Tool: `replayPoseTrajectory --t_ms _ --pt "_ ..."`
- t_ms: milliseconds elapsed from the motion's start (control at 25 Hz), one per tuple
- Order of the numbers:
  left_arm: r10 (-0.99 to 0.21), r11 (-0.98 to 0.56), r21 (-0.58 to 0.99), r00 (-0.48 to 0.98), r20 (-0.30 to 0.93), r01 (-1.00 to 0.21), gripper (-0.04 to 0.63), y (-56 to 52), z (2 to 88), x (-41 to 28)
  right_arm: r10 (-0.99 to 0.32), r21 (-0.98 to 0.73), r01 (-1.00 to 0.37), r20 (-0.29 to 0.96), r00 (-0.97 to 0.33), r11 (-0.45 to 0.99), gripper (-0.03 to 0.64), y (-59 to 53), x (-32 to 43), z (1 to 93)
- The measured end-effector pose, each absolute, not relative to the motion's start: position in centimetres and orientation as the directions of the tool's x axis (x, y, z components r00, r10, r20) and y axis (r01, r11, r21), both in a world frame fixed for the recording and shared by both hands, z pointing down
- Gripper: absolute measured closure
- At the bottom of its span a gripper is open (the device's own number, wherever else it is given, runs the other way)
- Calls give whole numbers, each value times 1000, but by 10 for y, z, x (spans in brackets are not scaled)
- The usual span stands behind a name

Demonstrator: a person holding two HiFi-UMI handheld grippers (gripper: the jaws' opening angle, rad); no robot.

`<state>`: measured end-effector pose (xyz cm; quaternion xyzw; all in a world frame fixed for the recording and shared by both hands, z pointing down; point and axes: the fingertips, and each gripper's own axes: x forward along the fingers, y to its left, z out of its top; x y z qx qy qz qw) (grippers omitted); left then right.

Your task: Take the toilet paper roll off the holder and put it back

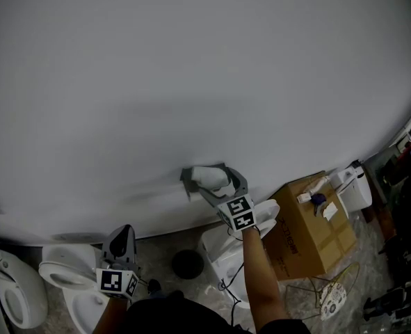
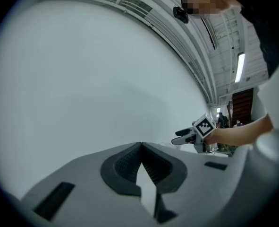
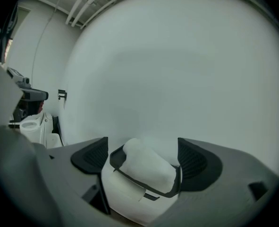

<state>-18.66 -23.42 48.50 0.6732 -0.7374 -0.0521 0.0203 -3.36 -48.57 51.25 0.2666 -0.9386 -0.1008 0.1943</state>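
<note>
While the roll [image 3: 148, 167] sits in the wall holder [image 1: 188, 178], right gripper [image 3: 141, 156] gapes wide around it, pads clear; left gripper [image 2: 141, 148] closed, empty

You've a box [image 1: 309, 228] on the floor [image 1: 299, 299] at your right, by the wall [image 1: 191, 61]. A toilet [image 1: 66, 275] stands at your left.
</note>
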Motion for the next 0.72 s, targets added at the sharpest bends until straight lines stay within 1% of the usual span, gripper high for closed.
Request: replayPoseTrajectory --t_ms 280,560,720 --pt "-996 69 100 -74 -46 -993 592 -234 482 -181 -565 264 -505 266 -781 822 175 -467 -22 505" --pt "-997 54 101 -59 -53 -993 592 -233 479 -178 -575 278 -510 268 -773 814 183 -442 -13 509" --pt "-997 51 98 -56 -52 -994 592 -233 478 -178 -590 258 -536 238 -771 804 230 -429 -5 509"
